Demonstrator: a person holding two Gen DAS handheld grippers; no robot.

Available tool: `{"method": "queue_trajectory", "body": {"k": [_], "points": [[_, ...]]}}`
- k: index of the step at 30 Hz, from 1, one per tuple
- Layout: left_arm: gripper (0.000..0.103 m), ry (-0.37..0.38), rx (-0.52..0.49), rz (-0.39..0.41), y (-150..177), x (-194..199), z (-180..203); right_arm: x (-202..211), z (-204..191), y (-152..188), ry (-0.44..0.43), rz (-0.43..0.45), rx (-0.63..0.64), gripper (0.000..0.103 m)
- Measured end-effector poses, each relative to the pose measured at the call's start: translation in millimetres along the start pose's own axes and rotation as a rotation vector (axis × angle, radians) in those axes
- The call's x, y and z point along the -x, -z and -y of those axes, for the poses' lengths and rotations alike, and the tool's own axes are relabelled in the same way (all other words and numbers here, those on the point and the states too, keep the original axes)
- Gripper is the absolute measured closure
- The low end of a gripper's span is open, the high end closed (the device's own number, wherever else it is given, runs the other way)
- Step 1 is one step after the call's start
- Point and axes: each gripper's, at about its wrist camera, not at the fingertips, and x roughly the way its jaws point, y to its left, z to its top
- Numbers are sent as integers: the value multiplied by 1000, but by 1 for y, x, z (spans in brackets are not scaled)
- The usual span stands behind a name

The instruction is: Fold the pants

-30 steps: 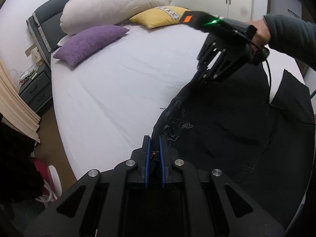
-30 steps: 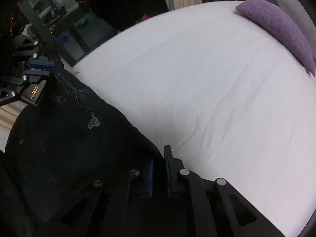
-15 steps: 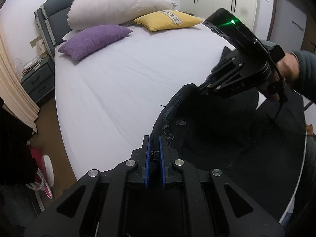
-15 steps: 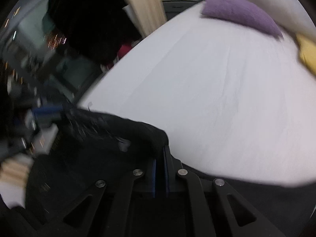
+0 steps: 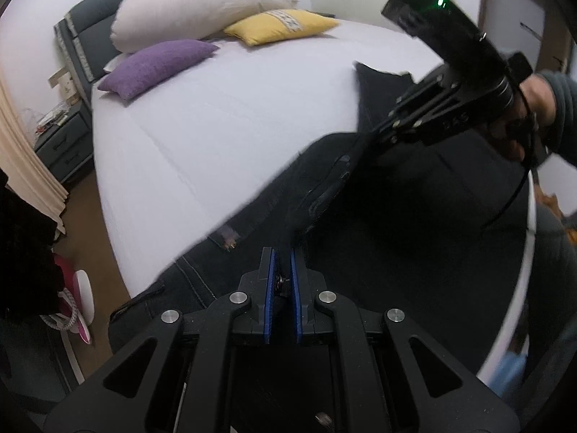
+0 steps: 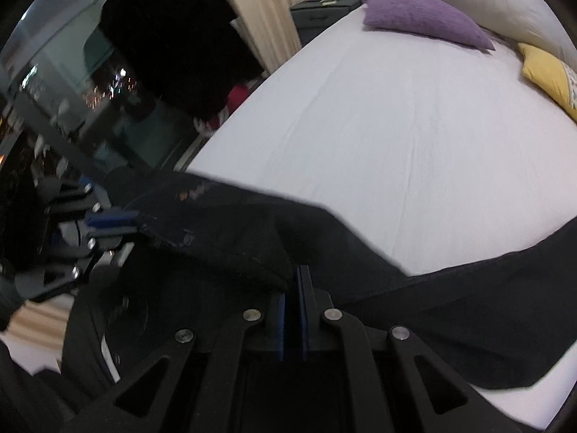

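Left wrist view shows the black pants [image 5: 414, 238] lying on the near part of the bed [image 5: 230, 133], one edge lifted off the sheet between our two grippers. We hold that edge at two places. The left gripper [image 5: 280, 270] has its blue fingers [image 5: 268, 288] drawn together on a fold of the fabric. In the right wrist view, the right gripper [image 6: 293, 296] likewise has its fingers [image 6: 305, 310] clamped on the cloth, and the lifted band of fabric stretches taut across to the left gripper at the left edge of that view. One leg [image 6: 487, 310] trails off to the right over the sheet.

We judge the step in hand to be the carry-over of the gripped edge, an early fold. The next move calls for both grippers to travel together, keeping the edge taut and level, to lay it on the opposite side with edges aligned, and only then to part the fingers. The pillows [image 5: 162, 61] lie well apart at the headboard.
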Motion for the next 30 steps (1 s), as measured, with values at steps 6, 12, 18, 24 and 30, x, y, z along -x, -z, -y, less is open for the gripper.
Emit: {"method": "queue_trajectory", "body": {"k": [6, 12, 18, 24, 30], "points": [[96, 36, -86, -40, 40, 18, 44, 14, -32, 49, 73, -38, 107, 96], [96, 74, -122, -69, 77, 34, 73, 11, -72, 93, 119, -38, 134, 96], [96, 104, -200, -100, 112, 45, 106, -2, -106, 122, 188, -50, 163, 96], [96, 130, -217, -108, 126, 49, 124, -4, -112, 126, 229, -52, 169, 96], [96, 133, -236, -128, 130, 44, 130, -19, -137, 145, 267, -70, 201, 96]]}}
